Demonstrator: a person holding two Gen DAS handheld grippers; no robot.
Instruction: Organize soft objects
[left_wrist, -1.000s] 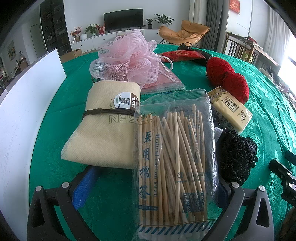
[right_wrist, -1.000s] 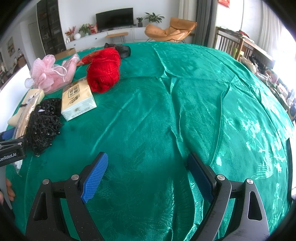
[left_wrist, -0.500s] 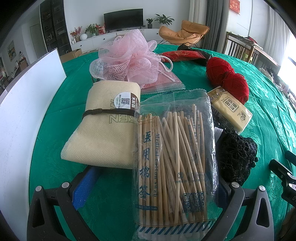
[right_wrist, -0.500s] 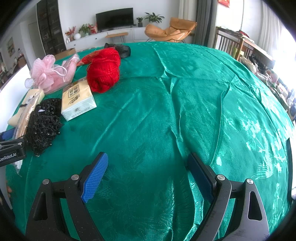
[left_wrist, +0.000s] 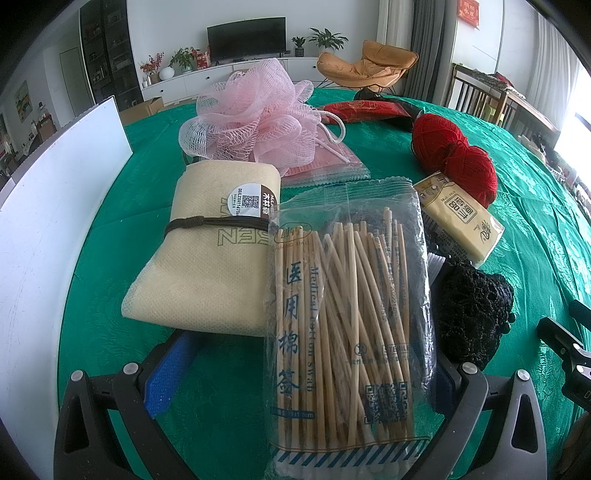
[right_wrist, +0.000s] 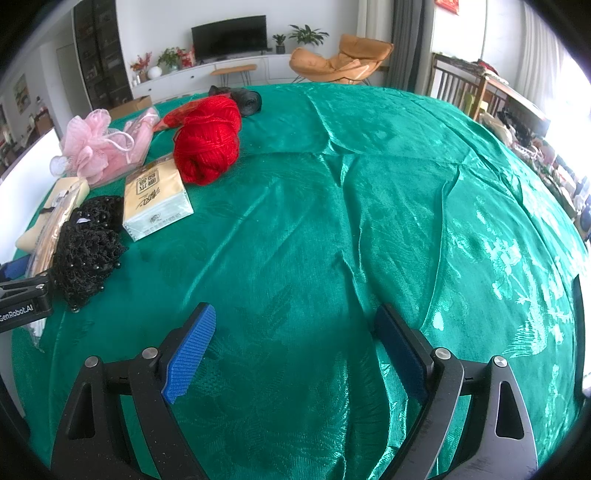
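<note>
Swab packet (left_wrist: 347, 325) between left gripper (left_wrist: 299, 373) jaws, right gripper (right_wrist: 295, 350) wide over bare tablecloth (right_wrist: 369, 221)

My pads (right_wrist: 190, 352) are ribbed blue. The cloth (right_wrist: 369, 221) is glossy green with a leaf pattern; upper left sit red yarn (right_wrist: 207, 147), a pink pouf (right_wrist: 88, 147) and black netting (right_wrist: 88, 251).

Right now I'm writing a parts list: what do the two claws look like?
Both the left claw and right claw have black angular frames with triangular cut-outs, silver screws and ribbed blue pads. White "GenRobot.AI" lettering marks the left one's body.
</note>
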